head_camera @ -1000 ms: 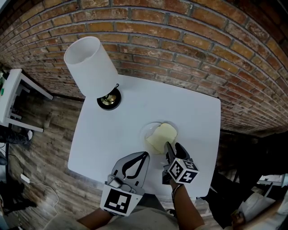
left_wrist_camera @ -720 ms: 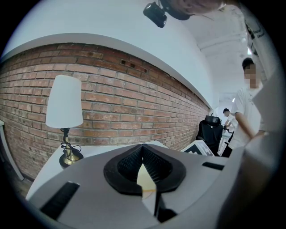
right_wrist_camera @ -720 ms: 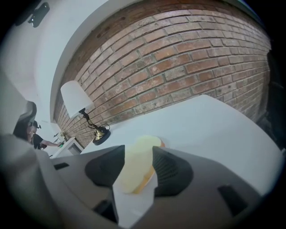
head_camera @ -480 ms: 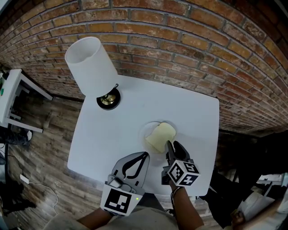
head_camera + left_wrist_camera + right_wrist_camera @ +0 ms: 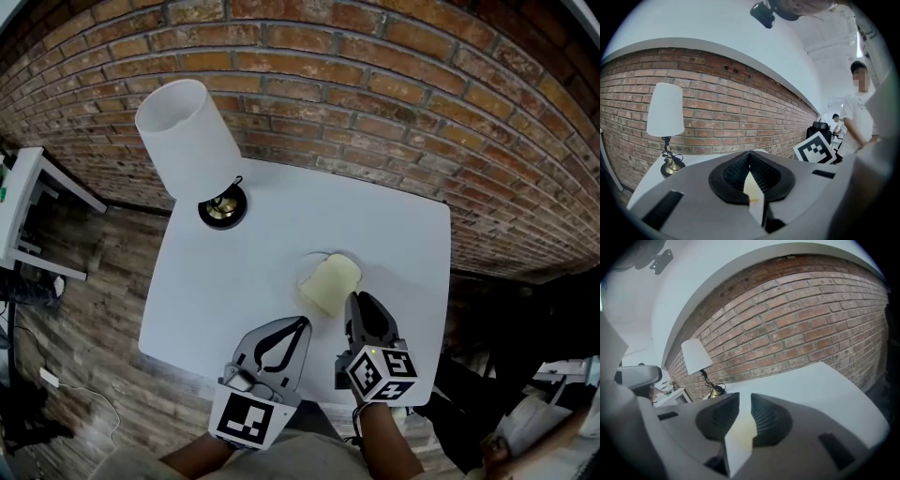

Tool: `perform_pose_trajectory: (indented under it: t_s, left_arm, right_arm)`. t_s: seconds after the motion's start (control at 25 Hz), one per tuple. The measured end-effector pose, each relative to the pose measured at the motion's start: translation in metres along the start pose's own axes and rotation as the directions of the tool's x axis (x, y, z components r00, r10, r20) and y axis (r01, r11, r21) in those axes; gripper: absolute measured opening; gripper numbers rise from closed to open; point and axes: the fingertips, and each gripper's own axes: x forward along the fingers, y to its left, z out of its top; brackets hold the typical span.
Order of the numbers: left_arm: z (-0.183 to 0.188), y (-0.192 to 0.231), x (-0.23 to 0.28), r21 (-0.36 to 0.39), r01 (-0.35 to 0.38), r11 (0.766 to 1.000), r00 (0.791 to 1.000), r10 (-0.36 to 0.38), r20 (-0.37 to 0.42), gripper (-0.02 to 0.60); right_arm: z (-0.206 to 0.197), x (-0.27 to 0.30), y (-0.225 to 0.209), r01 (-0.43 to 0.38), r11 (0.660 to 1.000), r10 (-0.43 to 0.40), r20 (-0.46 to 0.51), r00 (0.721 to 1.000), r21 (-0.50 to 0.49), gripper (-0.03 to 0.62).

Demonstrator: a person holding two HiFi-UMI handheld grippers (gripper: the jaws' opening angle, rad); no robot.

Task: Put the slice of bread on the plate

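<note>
Brickwork of red-brown colour fills the far side of the room as a long brick wall point(image 5: 375, 84), and below it lies a floor of grey-brown wooden planks point(image 5: 84, 328). Against the wall stands a square white desk point(image 5: 253, 234). Beside the desk, at the left edge of the head view, there is a small white side table point(image 5: 28, 202).

On the far left corner of the desk stands a lamp with a tall white cylinder shade point(image 5: 187, 141) and a round brass base point(image 5: 223, 208). Near the front middle of the desk lies a round white plate point(image 5: 314, 260). It is hard to see against the white top, and only its rim shows. The pale yellow slice of bread point(image 5: 330, 284) lies flat on this plate and covers most of it.

The right gripper point(image 5: 363, 305) hangs just beside the near edge of the bread. Its dark ribbed jaws stand a narrow gap apart and are closing. Nothing is gripped between them; the bread shows only beyond the gap.

The left gripper point(image 5: 302, 323) is over the front edge of the desk, to the left of the bread and apart from it. Its jaws meet at the tips and hold nothing.
</note>
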Motion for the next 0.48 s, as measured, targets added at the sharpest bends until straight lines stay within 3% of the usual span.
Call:
perform_pose_trajectory:
  t_s: [0.48]
  left_arm:
    - [0.005,-0.015,-0.006,0.019,0.009,1.0,1.0,-0.01,0.023,0.009]
  right_arm:
    - [0.025,-0.035,0.022,-0.037,0.994,0.045,0.085,0.995,-0.102,0.051]
